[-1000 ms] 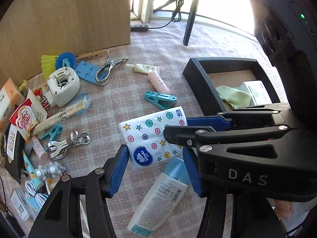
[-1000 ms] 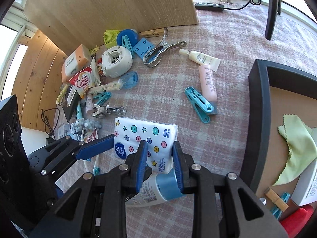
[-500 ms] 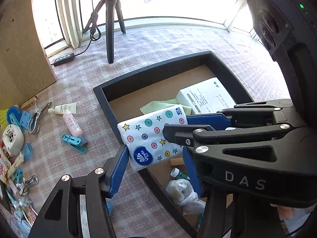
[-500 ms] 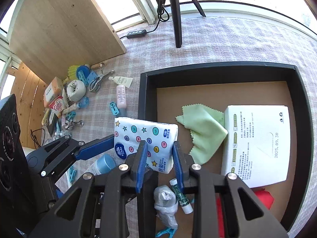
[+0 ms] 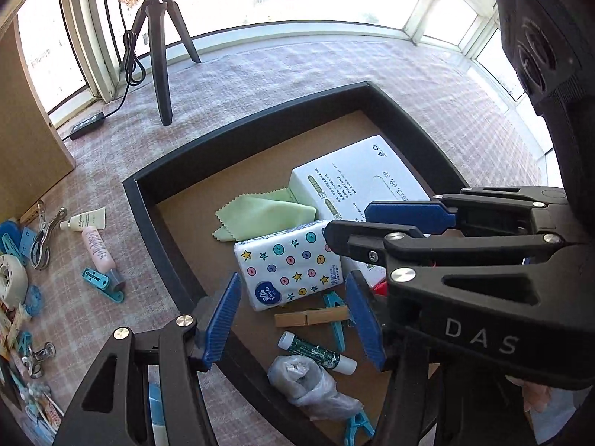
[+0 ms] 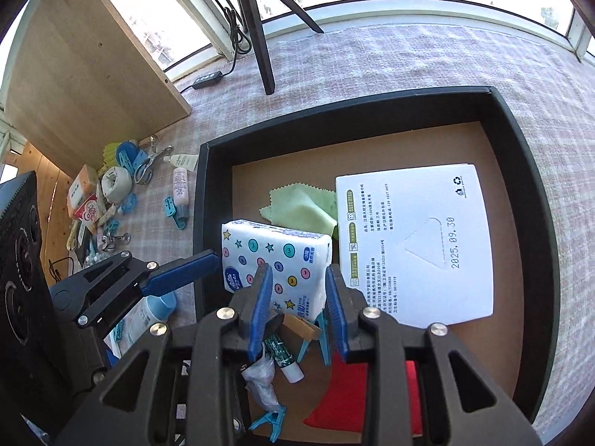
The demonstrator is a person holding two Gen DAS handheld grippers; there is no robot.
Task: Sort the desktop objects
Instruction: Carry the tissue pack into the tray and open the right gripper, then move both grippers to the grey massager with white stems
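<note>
Right wrist view: both tongs, left [image 6: 217,256] and right [image 6: 295,310], are just opening, dropping the tissue pack [image 6: 275,260] into the tray [image 6: 520,141].

a black tripod [image 5: 160,55] is seen standing on the pink checked tablecloth [image 5: 297,67] in the upper left of the left wrist view; in the right wrist view it stands at upper centre. a black cable [image 5: 130,55] is seen hanging beside the tripod along the window frame [image 5: 80,37], and a black power strip [image 5: 87,126] lies on the cloth below it. a light wooden panel [image 6: 85,74] is seen upright at the upper left of the right wrist view. bright windows are seen across the top.
</note>
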